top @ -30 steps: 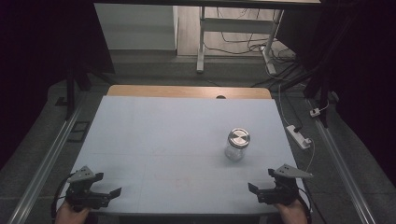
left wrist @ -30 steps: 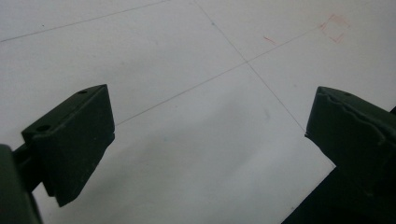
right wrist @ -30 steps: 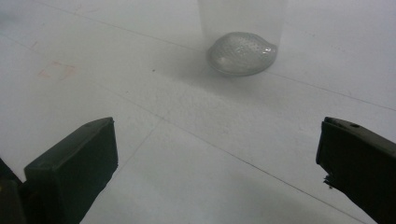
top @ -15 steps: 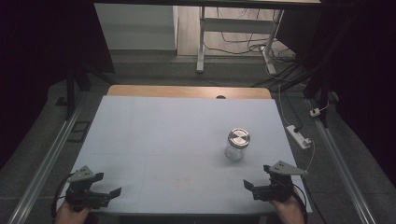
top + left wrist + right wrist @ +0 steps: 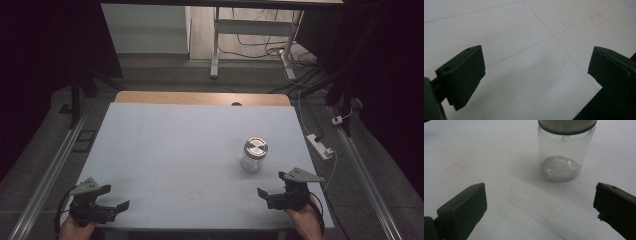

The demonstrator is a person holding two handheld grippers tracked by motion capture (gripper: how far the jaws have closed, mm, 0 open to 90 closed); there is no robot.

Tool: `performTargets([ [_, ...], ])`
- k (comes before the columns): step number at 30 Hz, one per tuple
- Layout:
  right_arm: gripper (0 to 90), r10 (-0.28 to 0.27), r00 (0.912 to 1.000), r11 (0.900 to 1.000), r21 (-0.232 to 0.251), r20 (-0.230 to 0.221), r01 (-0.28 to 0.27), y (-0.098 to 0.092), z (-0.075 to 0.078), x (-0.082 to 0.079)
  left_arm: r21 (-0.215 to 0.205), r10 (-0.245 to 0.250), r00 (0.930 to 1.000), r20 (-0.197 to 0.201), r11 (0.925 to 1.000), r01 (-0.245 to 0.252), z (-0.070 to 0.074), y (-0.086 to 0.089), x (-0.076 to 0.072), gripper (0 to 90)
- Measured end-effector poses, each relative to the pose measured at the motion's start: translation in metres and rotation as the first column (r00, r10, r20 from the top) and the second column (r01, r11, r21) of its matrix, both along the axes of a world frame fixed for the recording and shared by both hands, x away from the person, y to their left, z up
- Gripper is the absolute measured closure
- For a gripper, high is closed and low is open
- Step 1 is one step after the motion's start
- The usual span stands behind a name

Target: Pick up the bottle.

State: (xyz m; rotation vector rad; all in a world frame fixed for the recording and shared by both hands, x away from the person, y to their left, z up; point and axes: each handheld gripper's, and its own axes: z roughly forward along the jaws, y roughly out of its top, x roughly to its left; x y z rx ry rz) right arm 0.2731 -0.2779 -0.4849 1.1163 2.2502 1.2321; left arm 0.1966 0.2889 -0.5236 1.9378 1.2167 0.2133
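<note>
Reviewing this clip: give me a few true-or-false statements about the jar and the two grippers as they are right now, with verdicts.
1. The jar stands upright on the table with its metal lid on. True.
2. The right gripper is clamped around the jar. False: its jaws are wide open and short of the jar, which stands free ahead of them.
3. The left gripper is open over bare table. True.
4. The jar is nearer the left gripper than the right. False: it stands on the right side of the table, close to the right gripper.
5. The jar is full to the lid. False: it looks empty.
</note>
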Motion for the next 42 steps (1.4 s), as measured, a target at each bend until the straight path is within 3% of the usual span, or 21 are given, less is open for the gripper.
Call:
performTargets([
  [14, 0.0, 0.003, 1.0000, 0.999, 0.036, 0.004, -0.003, 0.008, 0.000, 0.020, -0.003, -0.004, 1.0000, 0.000, 1.0000, 0.004, 0.000, 0.001, 0.000, 1.9],
  [17, 0.0, 0.014, 0.9999, 1.000, 0.024, 0.002, -0.014, 0.013, -0.001, 0.026, -0.003, -0.003, 1.0000, 0.000, 1.0000, 0.003, 0.000, 0.001, 0.000, 1.9],
  [25, 0.0, -0.027, 0.9996, 1.000, 0.014, 0.002, 0.027, 0.017, 0.000, 0.039, -0.003, -0.005, 1.0000, 0.000, 1.0000, 0.005, 0.000, 0.000, 0.000, 1.9],
  [30, 0.0, -0.061, 0.9981, 0.997, -0.045, 0.010, 0.062, 0.019, -0.005, 0.053, -0.006, -0.007, 1.0000, -0.002, 1.0000, 0.007, 0.000, 0.001, 0.000, 1.8],
  [42, 0.0, -0.048, 0.9985, 0.998, -0.045, -0.028, 0.047, 0.026, -0.010, 0.073, -0.012, -0.011, 0.9999, -0.006, 0.9999, 0.011, -0.001, 0.001, 0.001, 1.8],
])
